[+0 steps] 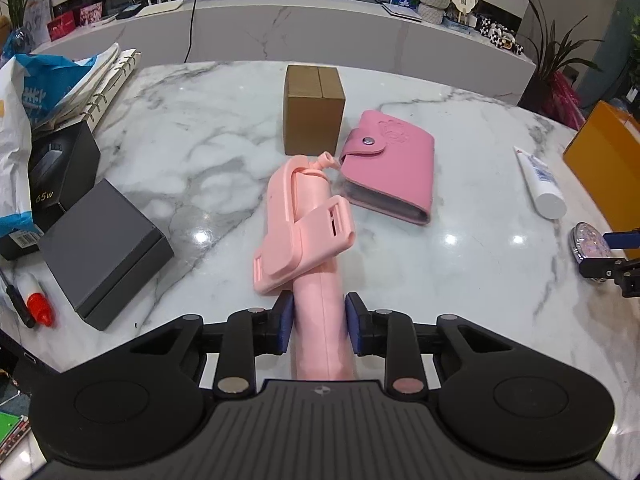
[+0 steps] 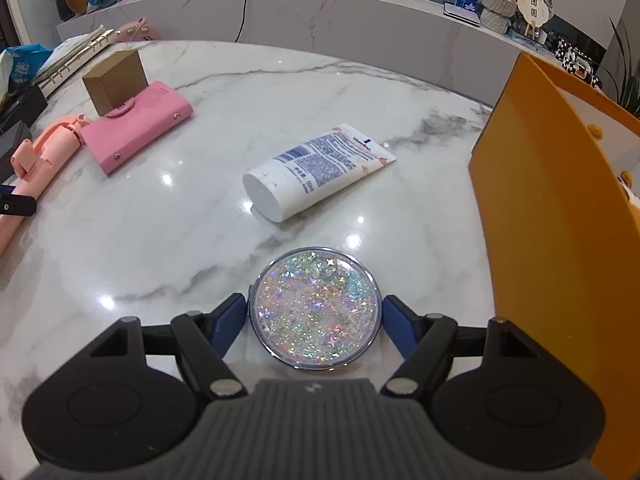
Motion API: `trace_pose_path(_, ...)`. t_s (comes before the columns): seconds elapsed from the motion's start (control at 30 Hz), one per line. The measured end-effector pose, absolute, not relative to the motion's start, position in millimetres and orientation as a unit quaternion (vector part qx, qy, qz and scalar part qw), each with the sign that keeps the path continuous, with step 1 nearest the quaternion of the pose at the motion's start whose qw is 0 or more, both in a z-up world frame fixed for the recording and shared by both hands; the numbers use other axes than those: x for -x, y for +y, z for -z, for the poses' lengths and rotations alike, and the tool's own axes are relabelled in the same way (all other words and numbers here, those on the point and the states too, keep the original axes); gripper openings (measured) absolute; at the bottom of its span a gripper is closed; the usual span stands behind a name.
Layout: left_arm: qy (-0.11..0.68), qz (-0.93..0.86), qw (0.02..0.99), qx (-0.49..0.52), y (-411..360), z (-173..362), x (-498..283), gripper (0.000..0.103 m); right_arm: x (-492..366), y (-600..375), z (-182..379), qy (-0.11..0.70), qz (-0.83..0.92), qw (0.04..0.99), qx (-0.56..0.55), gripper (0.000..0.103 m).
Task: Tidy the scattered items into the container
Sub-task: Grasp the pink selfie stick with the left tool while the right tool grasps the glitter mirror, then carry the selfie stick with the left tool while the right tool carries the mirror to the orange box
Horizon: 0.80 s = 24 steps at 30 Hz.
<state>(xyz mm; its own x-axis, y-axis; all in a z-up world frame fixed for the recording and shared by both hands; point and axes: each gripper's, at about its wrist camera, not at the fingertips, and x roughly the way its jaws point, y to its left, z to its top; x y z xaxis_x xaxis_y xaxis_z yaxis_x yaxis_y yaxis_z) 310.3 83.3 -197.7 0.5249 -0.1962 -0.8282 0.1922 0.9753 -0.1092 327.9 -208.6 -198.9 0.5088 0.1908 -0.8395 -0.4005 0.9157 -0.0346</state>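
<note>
My left gripper (image 1: 318,316) is shut on the handle of a pink selfie stick (image 1: 308,216), whose folded phone clamp points toward the far side of the marble table (image 1: 200,128). My right gripper (image 2: 314,304) is closed around a round glitter compact (image 2: 316,308), with a blue pad against each side of its rim. That compact (image 1: 592,246) also shows at the right edge of the left wrist view. A pink snap wallet (image 1: 390,172), a small brown cardboard box (image 1: 314,108) and a white tube (image 2: 316,168) lie on the table. The orange container (image 2: 540,200) stands open at the right.
Black and grey boxes (image 1: 104,252), a ring binder (image 1: 108,84), a blue and white bag (image 1: 24,120) and a red-capped bottle (image 1: 36,300) crowd the table's left side. Behind the table runs a white marble counter (image 1: 320,28) with a router, plants and ornaments.
</note>
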Motion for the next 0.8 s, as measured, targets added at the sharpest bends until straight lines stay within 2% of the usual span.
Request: trace_pose_path(0.8,0.429,0.135,0.893,0.016,91.0,151.5,-271.9,0.031,-306.1,-204.2,157.5,0.44,-0.187,0.873,0.101,0.076)
